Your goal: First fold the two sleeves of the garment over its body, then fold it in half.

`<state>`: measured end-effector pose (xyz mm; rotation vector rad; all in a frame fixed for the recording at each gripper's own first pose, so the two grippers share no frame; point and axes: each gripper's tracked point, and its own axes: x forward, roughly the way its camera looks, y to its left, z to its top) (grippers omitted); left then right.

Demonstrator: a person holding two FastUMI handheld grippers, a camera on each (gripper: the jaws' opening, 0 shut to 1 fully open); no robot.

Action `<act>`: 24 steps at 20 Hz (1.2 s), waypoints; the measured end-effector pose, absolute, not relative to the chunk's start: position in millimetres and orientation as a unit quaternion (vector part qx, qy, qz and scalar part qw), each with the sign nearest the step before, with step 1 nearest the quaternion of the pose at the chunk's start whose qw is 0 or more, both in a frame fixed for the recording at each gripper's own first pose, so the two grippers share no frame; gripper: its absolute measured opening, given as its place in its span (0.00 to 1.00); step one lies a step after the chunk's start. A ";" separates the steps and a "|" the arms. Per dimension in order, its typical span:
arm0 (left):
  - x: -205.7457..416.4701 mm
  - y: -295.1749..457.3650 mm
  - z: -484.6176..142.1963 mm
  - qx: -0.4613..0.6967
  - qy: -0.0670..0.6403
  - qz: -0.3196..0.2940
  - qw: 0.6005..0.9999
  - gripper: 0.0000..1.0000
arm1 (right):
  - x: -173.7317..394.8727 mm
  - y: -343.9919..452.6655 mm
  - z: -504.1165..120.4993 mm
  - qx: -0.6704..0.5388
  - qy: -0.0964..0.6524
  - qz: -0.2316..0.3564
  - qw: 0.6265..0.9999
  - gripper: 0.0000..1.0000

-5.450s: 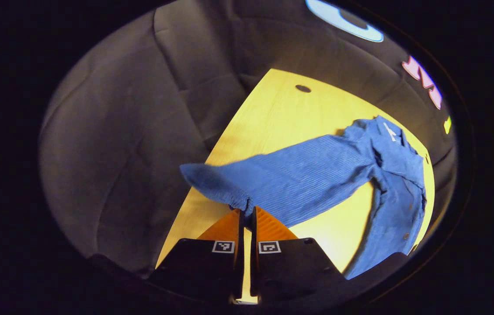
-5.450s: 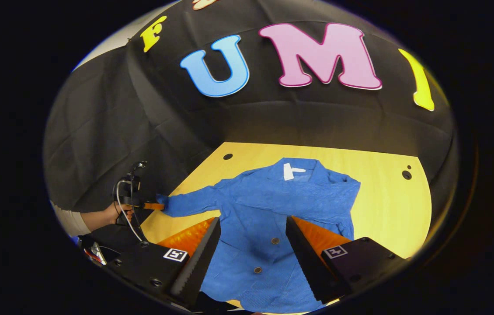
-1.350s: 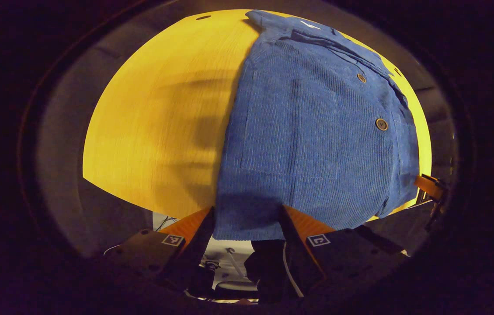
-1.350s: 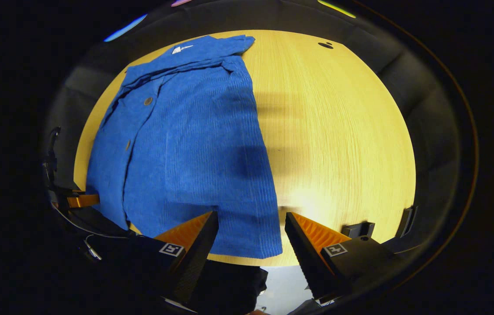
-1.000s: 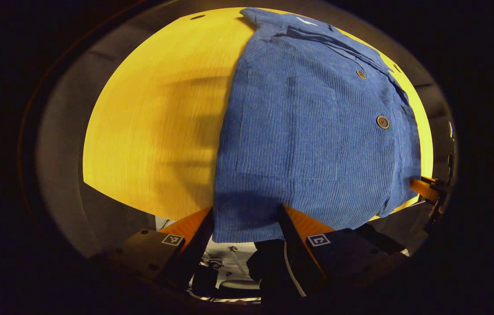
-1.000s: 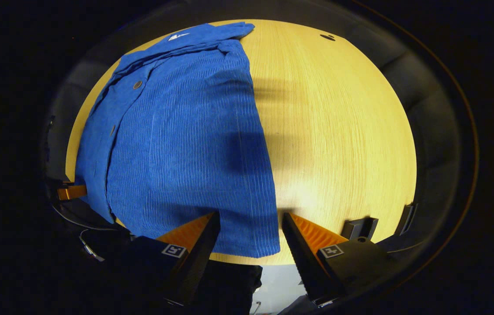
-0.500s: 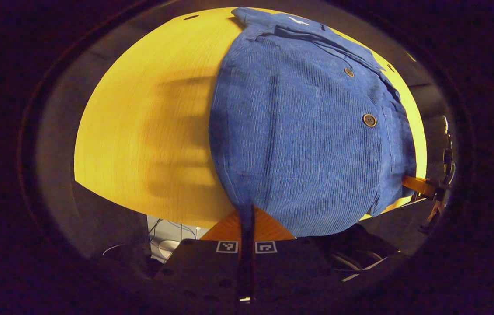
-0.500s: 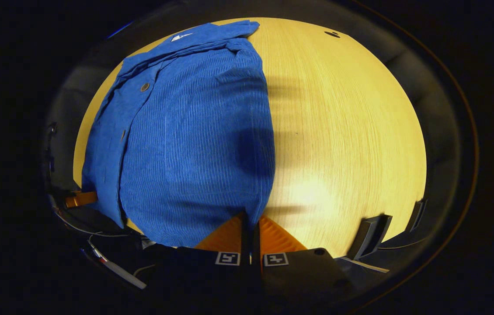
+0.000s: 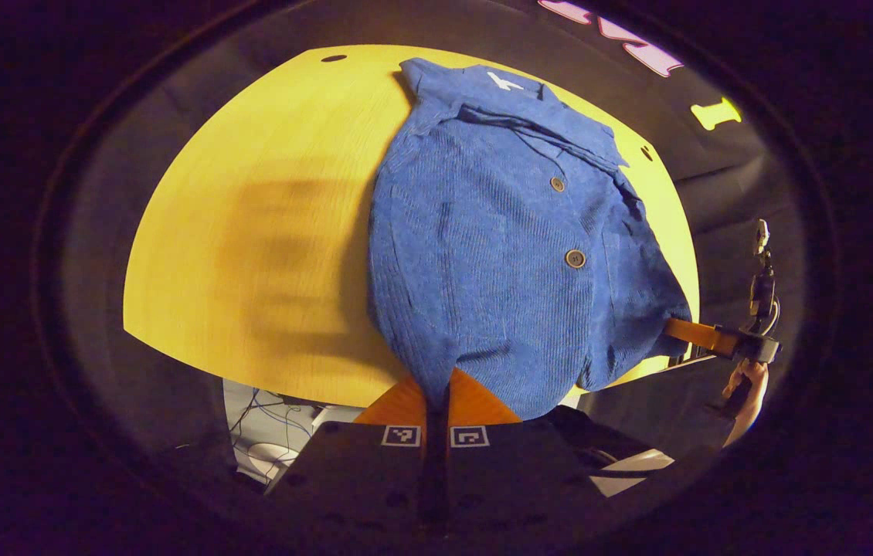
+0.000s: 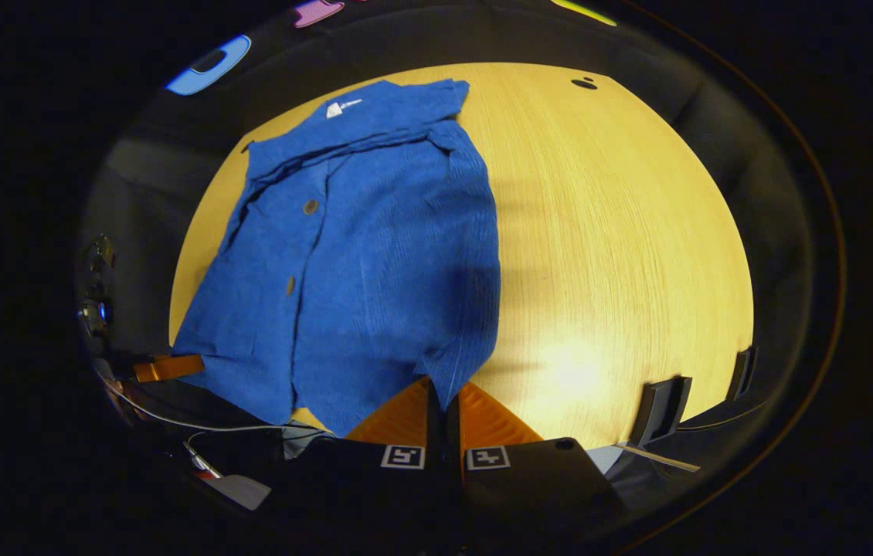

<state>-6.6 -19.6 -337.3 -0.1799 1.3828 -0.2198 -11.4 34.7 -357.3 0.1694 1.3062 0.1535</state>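
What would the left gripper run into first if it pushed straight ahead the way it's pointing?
The left gripper is already shut on the blue shirt hem; straight ahead it would likely meet more shirt over the table.

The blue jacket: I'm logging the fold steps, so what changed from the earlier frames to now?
Both grippers went from open at the hem to shut on it: the left gripper and right gripper each pinch a bottom corner of the blue jacket and have begun lifting the hem. The collar end still lies flat on the table, sleeves tucked.
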 end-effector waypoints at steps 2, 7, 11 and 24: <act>0.6 -19.0 -321.7 -0.065 0.620 -0.110 0.774 0.00 | 3.1 45.2 -332.7 0.078 0.584 0.079 0.804 0.05; 31.3 -26.0 -272.8 -0.056 0.577 -0.150 0.801 0.00 | 43.8 69.3 -272.2 0.070 0.526 0.101 0.842 0.05; 84.8 -15.7 -223.2 -0.058 0.528 -0.163 0.831 0.00 | 93.8 81.9 -228.1 0.071 0.476 0.097 0.871 0.05; 371.5 13.7 -166.7 -0.080 0.478 -0.064 0.873 0.00 | 398.0 93.2 -197.0 0.057 0.395 0.104 0.911 0.04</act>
